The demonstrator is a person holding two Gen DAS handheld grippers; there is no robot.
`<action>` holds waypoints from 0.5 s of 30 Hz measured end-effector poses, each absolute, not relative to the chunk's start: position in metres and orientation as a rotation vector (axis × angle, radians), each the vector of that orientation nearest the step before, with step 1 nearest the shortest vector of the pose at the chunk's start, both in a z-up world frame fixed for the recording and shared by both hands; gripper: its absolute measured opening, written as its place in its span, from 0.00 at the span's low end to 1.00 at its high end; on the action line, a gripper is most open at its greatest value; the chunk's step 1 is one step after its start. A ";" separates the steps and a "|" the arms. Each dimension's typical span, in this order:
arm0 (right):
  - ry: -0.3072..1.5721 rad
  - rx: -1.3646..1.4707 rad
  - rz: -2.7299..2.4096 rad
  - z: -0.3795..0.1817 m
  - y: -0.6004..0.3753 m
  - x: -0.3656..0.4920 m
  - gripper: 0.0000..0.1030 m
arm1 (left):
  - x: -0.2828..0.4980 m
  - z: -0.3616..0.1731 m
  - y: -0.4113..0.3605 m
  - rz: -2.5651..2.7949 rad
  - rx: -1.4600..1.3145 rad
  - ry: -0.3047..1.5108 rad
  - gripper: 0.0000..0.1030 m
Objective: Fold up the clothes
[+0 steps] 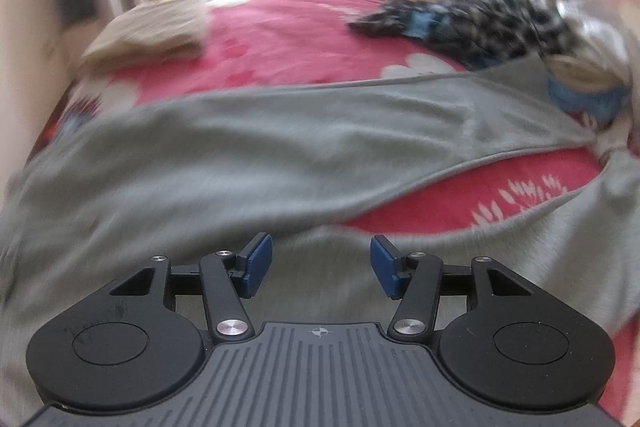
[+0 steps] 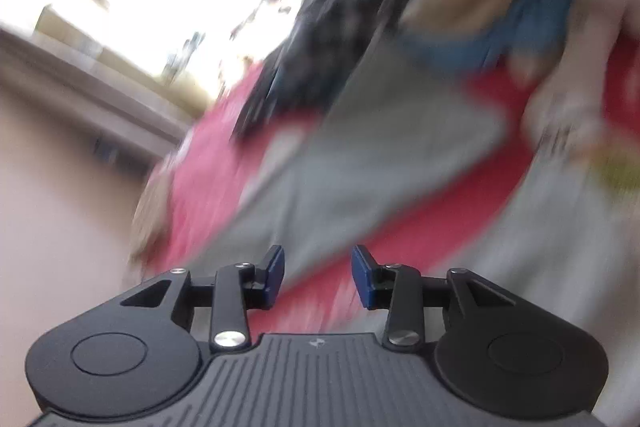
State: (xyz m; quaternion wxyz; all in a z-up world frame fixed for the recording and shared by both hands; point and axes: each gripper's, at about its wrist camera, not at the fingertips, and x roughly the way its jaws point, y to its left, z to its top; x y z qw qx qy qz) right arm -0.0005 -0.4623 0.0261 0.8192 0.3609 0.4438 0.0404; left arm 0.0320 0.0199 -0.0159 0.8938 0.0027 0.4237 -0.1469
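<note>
Left claw point(image 1: 321, 263) spread, empty — above the grey garment point(image 1: 248, 147) on the red bed point(image 1: 288, 35). Right claw point(image 2: 318, 275) likewise spread — pinching nothing.

Left gripper point(image 1: 321, 263): black linkage arms on two round black housings, each with a circular recessed cap. Silver screws at the pivots. Blue rectangular pads point(image 1: 256, 263) on the fingers. Grey ribbed centre plate bearing a small crosshair mark.

Right gripper point(image 2: 318, 275): same build, black arms, silver screws, blue pads point(image 2: 365, 277), ribbed grey plate; its mark is blurred.
</note>
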 end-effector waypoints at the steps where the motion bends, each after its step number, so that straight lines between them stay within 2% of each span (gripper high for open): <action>1: 0.987 0.747 0.120 0.023 -0.442 -0.010 0.40 | 0.021 -0.014 0.031 -0.278 -0.024 0.882 0.53; 7: 1.139 0.754 0.234 -0.017 -0.342 -0.066 0.46 | -0.040 -0.014 0.103 -0.073 -0.219 0.891 0.54; 15: 1.256 0.941 0.050 -0.088 -0.308 -0.113 0.46 | -0.097 -0.053 0.195 0.170 -0.608 0.879 0.54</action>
